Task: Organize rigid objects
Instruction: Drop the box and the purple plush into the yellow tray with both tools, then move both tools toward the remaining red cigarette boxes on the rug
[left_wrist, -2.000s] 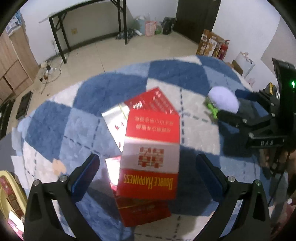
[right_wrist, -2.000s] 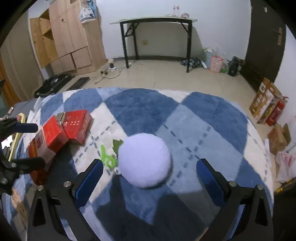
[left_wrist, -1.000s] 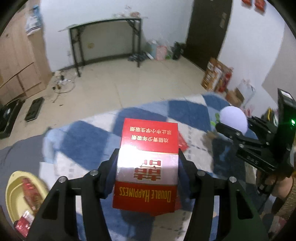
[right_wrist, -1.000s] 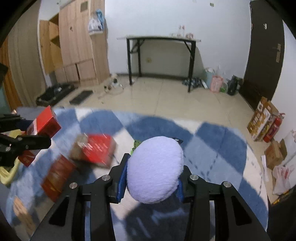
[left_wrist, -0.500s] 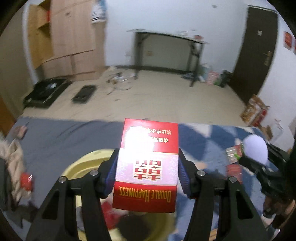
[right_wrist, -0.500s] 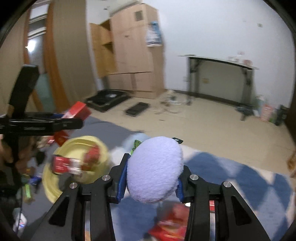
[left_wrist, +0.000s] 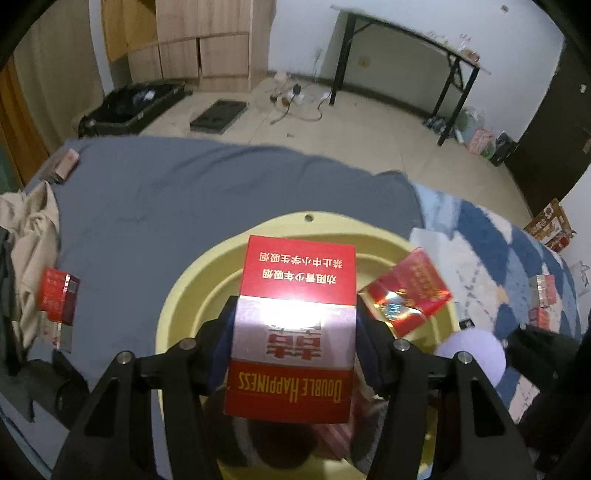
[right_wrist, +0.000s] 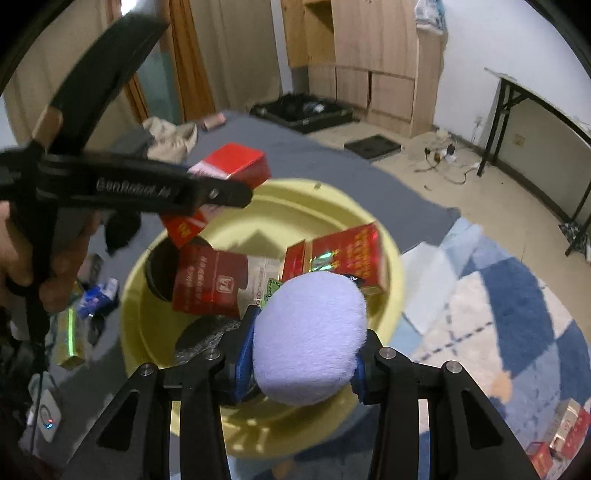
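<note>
My left gripper (left_wrist: 293, 343) is shut on a red Double Happiness box (left_wrist: 297, 273), held over a yellow basin (left_wrist: 306, 221). In the right wrist view that same gripper (right_wrist: 207, 192) and its box (right_wrist: 232, 164) hang above the basin's far-left rim. My right gripper (right_wrist: 303, 354) is shut on a lavender fluffy ball (right_wrist: 310, 328) over the near side of the basin (right_wrist: 136, 332). The ball (left_wrist: 469, 350) also shows at the right of the left wrist view. Red boxes (right_wrist: 210, 280) lie in the basin, one leaning on its right wall (right_wrist: 347, 254).
The basin sits on a grey sheet (left_wrist: 166, 206) beside a blue-and-white checked rug (right_wrist: 517, 302). More red boxes (left_wrist: 541, 295) lie on the rug, and one (left_wrist: 59, 295) lies left on the sheet. Beige clothing (left_wrist: 33, 236) is heaped far left. A gold box (right_wrist: 70, 339) lies beside the basin.
Both grippers closed on their objects over the rug, then swung left. They now hang over the yellow basin, still holding the box and the ball.
</note>
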